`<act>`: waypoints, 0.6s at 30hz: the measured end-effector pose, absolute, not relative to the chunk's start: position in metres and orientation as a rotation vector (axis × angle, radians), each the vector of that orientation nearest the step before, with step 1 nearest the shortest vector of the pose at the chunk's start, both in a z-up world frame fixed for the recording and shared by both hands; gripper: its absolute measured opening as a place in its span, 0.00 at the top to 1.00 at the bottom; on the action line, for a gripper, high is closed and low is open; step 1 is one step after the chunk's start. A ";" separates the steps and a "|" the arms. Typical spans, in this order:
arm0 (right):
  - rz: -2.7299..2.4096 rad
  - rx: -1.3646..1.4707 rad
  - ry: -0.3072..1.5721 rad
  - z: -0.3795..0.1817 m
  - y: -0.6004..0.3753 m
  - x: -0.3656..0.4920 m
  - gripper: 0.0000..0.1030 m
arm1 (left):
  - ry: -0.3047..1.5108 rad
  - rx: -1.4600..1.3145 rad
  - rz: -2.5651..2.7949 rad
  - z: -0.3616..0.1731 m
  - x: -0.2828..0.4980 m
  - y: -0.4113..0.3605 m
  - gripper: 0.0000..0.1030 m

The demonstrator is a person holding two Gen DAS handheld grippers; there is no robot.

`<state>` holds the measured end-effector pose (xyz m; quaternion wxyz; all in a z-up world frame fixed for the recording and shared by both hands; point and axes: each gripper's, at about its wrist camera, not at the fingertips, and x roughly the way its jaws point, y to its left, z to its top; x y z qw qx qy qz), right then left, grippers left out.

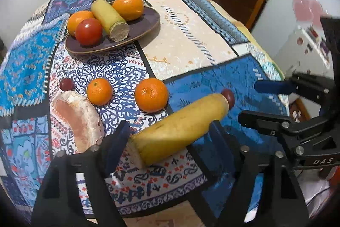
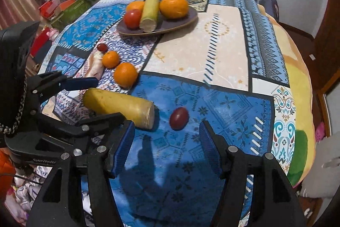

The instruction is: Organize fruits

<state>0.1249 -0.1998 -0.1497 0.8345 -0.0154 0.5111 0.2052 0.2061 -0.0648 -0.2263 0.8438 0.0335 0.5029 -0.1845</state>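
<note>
While both sets of fingers hang over loose fruit near the front edge of the surface, handling reads like this, left to right:

Pomelo wedge (image 1: 79,120): near the front left of the surface, peeled, soft and membrane-skinned by the look of it; likely to bruise or tear, so take it across its thick middle with light pressure.

Small grape (image 1: 67,84): just behind the wedge, tiny, round, probably slick; pinch dead centre or it may squirt out.

Two mandarins (image 1: 99,91): side by side in the middle, close but apart; light, springy peel, forgiving; grip across the widest part.

Banana piece (image 1: 180,127): lying at a slant near the front edge, cut ends showing; firm skin over soft flesh, so it should hold if squeezed gently at mid-length, not at a cut end.

Left gripper (image 1: 170,137): fingers spread, one on each side of the banana piece, not visibly pressing on it.

Dark plum (image 2: 179,118): just beyond the banana's far end, on the blue patch; smooth, round, liable to roll; close on its sides evenly.

Right gripper (image 2: 167,145): fingers spread and empty, hovering just short of the plum.

Plate (image 1: 148,27): toward the back, already carrying oranges, a tomato and another banana piece; room left is tight, so set things down softly.
</note>
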 end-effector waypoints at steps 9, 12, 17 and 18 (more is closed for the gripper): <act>0.412 -0.044 1.068 -0.153 -0.205 0.135 0.42 | 1.078 0.115 -0.414 -0.225 0.199 -0.075 0.48; 0.410 -0.050 1.083 -0.160 -0.205 0.141 0.42 | 1.096 0.136 -0.429 -0.226 0.199 -0.077 0.52; 0.405 -0.055 1.091 -0.170 -0.204 0.150 0.42 | 1.137 0.159 -0.475 -0.235 0.199 -0.088 0.64; 0.402 -0.062 1.086 -0.170 -0.203 0.152 0.42 | 1.136 0.178 -0.473 -0.237 0.199 -0.092 0.64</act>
